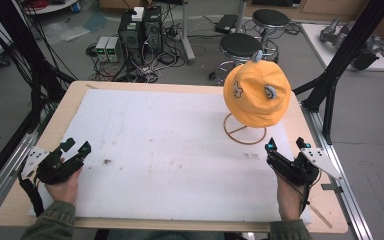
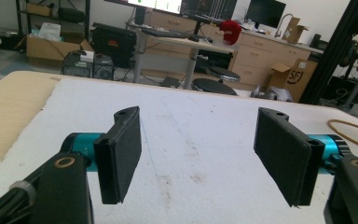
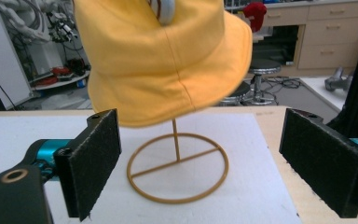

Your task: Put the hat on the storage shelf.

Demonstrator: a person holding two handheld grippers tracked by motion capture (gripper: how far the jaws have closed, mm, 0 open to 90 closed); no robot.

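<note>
Yellow cloth bucket hat [image 1: 256, 95] sits on a thin wire stand [image 1: 244, 131] at the far right of the tabletop [image 1: 170, 145], brim hanging free above the stand's ring base. Right gripper [image 1: 286, 145] rests near the right edge, just near of the ring, fingers [image 3: 95, 158] spread wide and empty, aimed at the stem under the brim. Left gripper [image 1: 76, 145] lies at the near left, well apart from the hat, fingers [image 2: 121, 154] also apart, holding nothing. Risks as I judge them: the stand looks light and top-heavy, so a sideways pull on the brim could tip it or drag the ring across the white foam sheet [image 1: 145, 125]. A low approach might clip the stem. Soft cloth may bunch or slip from one pinch; the idle left side could steady the base.
</note>
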